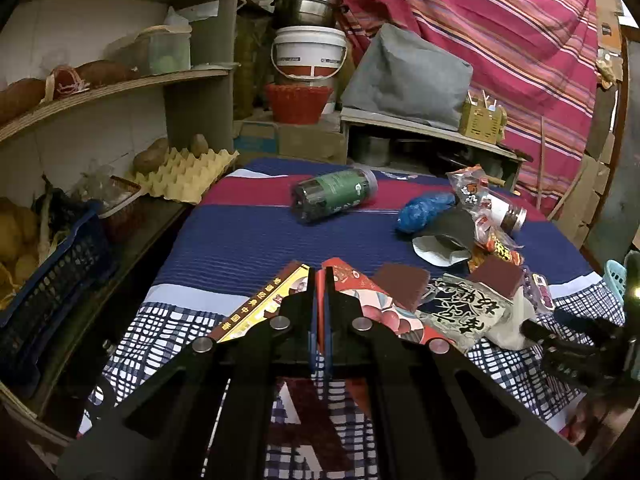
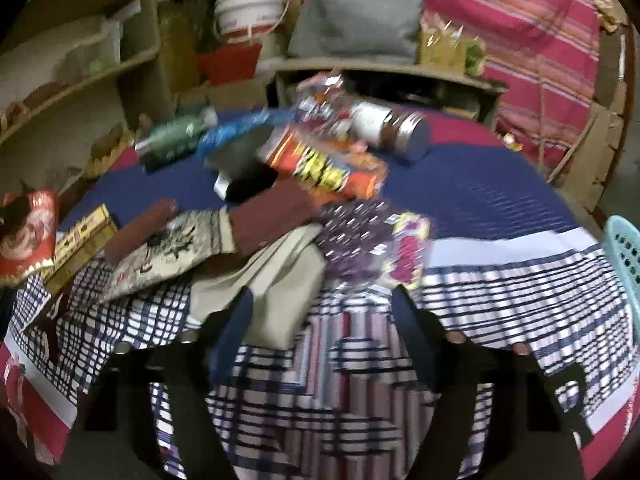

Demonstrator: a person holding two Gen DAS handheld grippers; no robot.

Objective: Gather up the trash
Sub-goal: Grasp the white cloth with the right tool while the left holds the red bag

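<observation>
Trash lies scattered on a cloth-covered table (image 1: pixel 240 236). My left gripper (image 1: pixel 319 284) is shut on a red printed packet (image 1: pixel 376 304), beside a yellow-edged flat box (image 1: pixel 260 304). A green-labelled jar (image 1: pixel 334 194), a blue crumpled bag (image 1: pixel 424 210), an orange snack wrapper (image 2: pixel 324 164) and a white-labelled jar (image 2: pixel 390 128) lie farther back. My right gripper (image 2: pixel 322 300) is open, its left finger (image 2: pixel 236 320) over a beige paper bag (image 2: pixel 276 292); a purple wrapper (image 2: pixel 360 240) lies just ahead. The right wrist view is blurred by motion.
Shelves with an egg tray (image 1: pixel 184 172) and a dark blue crate (image 1: pixel 52 276) stand at the left. A white bucket (image 1: pixel 308 54), a grey bag (image 1: pixel 408 76) and a striped red cloth (image 1: pixel 512 40) are behind. A light blue basket (image 2: pixel 624 252) stands at the right edge.
</observation>
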